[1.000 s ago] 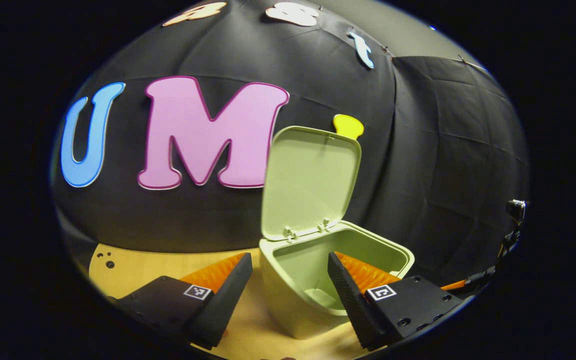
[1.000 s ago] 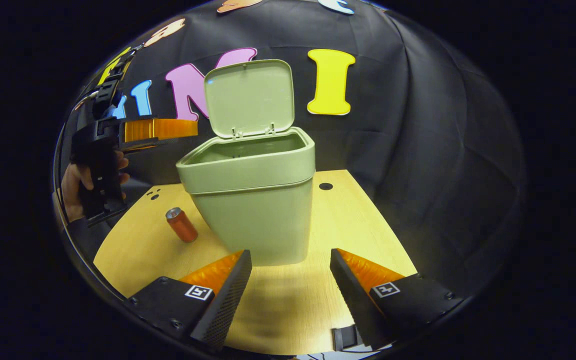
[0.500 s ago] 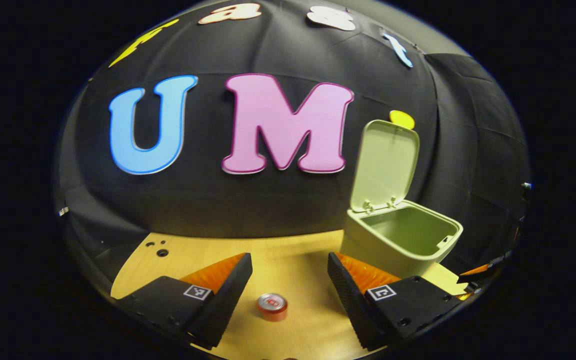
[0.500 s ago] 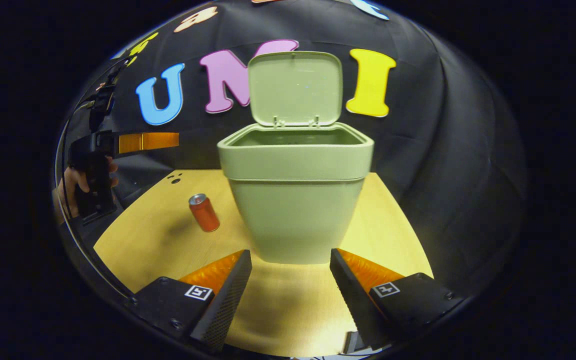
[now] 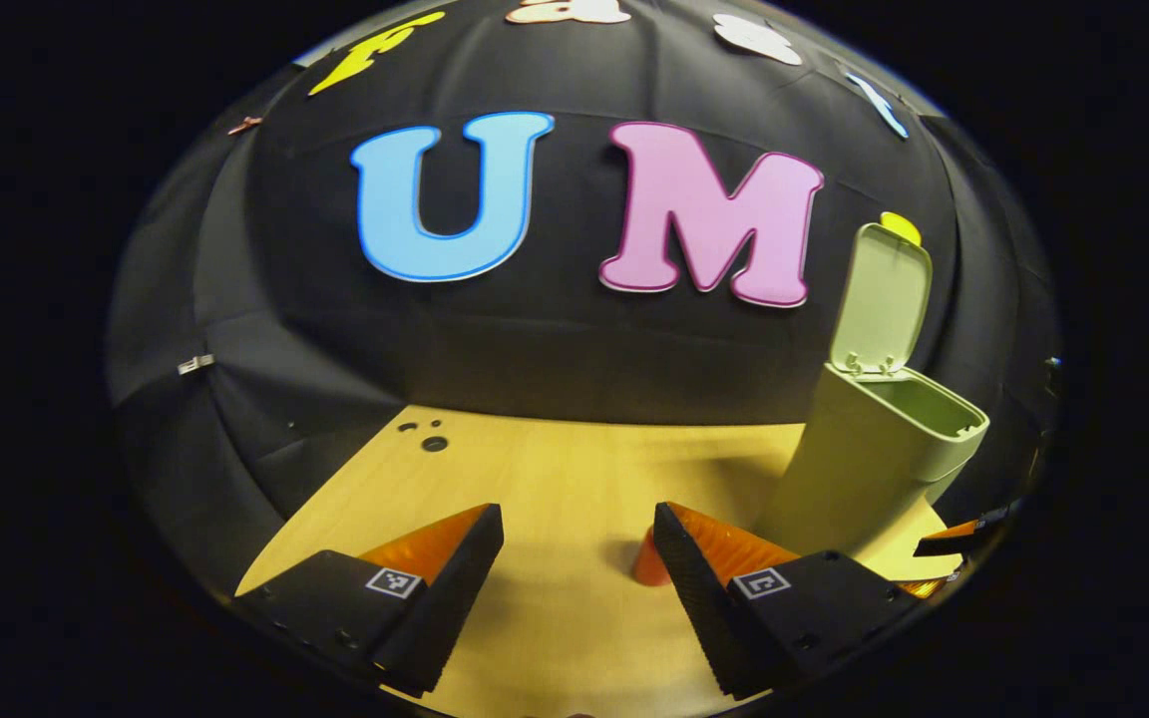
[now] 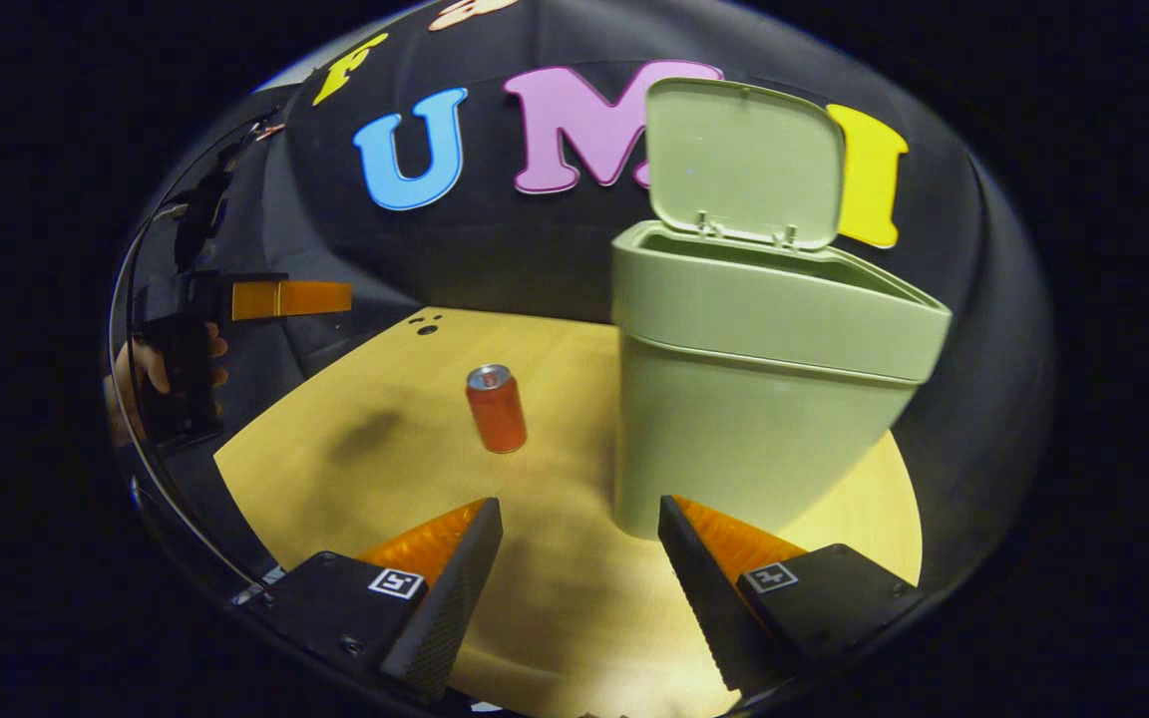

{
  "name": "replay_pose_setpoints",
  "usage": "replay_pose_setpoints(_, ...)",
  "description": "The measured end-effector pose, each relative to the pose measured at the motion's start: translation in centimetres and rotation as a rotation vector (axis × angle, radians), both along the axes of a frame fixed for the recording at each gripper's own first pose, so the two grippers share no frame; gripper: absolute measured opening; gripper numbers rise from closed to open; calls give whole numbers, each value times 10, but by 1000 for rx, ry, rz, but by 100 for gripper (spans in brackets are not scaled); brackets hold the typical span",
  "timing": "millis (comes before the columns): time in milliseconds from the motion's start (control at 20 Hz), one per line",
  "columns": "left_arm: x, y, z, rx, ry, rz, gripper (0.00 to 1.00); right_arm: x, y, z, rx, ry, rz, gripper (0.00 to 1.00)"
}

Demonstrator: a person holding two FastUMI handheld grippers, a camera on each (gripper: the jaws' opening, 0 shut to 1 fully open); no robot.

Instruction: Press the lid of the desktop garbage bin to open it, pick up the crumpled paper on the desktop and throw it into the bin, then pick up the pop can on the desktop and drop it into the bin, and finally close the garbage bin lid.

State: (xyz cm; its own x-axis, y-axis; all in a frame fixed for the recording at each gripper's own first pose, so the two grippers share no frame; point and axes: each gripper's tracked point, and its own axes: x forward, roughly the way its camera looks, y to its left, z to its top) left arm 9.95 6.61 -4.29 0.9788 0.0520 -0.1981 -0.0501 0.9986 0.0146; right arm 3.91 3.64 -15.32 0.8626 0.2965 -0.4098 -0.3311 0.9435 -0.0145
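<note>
Bin (image 6: 754,399) lid (image 6: 744,165) raised, pop can (image 6: 496,409) upright left of bin, left gripper (image 5: 577,578) and right gripper (image 6: 579,588) spread, empty, above wooden table (image 6: 375,459).

- Left gripper (image 5: 577,568): two wedge-shaped fingers with fine-textured inner faces, mounted on flat blocks.
- Each block carries a small square black-and-white marker and round screw heads.
- Right gripper (image 6: 579,563): same build, same markers, same screws.
- Hand (image 6: 151,364) in right gripper view: wraps a dark, boxy handle.
</note>
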Motion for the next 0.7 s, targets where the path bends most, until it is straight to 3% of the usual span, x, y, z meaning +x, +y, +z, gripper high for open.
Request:
replay_pose_setpoints(300,-30,56,-23,-32,46,116,98,21,58,-17,-11,9,101,100)
replay_pose_setpoints(700,-60,102,-71,-99,134,213,98,68,105,-43,-32,25,146,100)
